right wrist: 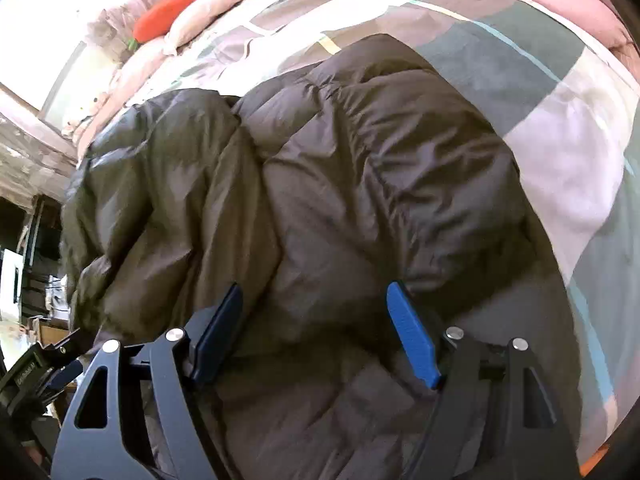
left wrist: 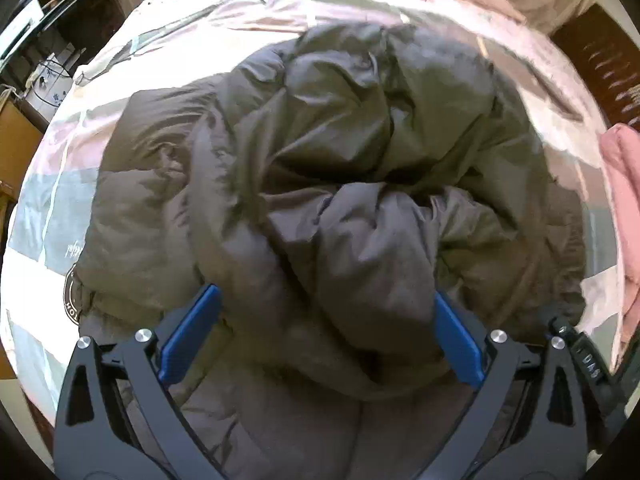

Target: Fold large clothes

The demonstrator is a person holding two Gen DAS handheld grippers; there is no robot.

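Crowding bed [left wrist: 168,36]: puffy jacket [left wrist: 320,140], pink blanket [left wrist: 624,184].

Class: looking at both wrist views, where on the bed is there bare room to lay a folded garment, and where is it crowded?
Free: the patchwork bedsheet between the dark puffer jacket and the pink blanket, and the sheet strip left of the jacket in the left view. Crowded: the middle, under the bunched jacket, and the head end with the pillows.
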